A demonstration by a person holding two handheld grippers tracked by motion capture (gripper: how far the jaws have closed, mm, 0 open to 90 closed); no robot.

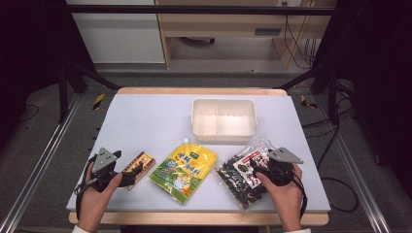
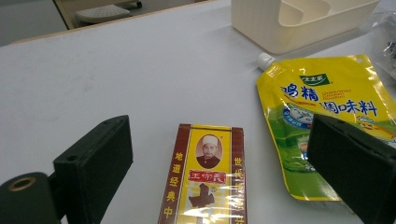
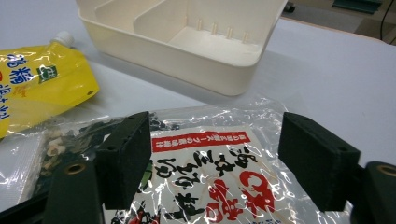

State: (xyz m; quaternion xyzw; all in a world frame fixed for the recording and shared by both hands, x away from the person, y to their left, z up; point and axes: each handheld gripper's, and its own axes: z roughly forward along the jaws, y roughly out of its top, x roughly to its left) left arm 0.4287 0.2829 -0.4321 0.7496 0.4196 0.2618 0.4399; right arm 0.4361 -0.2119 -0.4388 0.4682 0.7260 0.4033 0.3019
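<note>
A small red and yellow box (image 1: 141, 165) with a portrait on its label (image 2: 205, 182) lies flat near the table's front left. My left gripper (image 1: 136, 172) is open, its jaws (image 2: 219, 140) spread wide to either side of the box's near end without touching it. A clear bag of dark dried food with a red and white label (image 1: 240, 174) lies at the front right. My right gripper (image 1: 256, 168) hangs open just over it, jaws (image 3: 217, 140) straddling the label (image 3: 210, 177). Between the two lies a yellow spouted pouch (image 1: 183, 170).
A cream plastic bin (image 1: 223, 133) with an inner divider (image 3: 154, 18) stands behind the pouch, at the middle of the white table (image 1: 145, 116). A hand holds each gripper at the front edge. Bare tabletop stretches to the left and behind the box (image 2: 116, 70).
</note>
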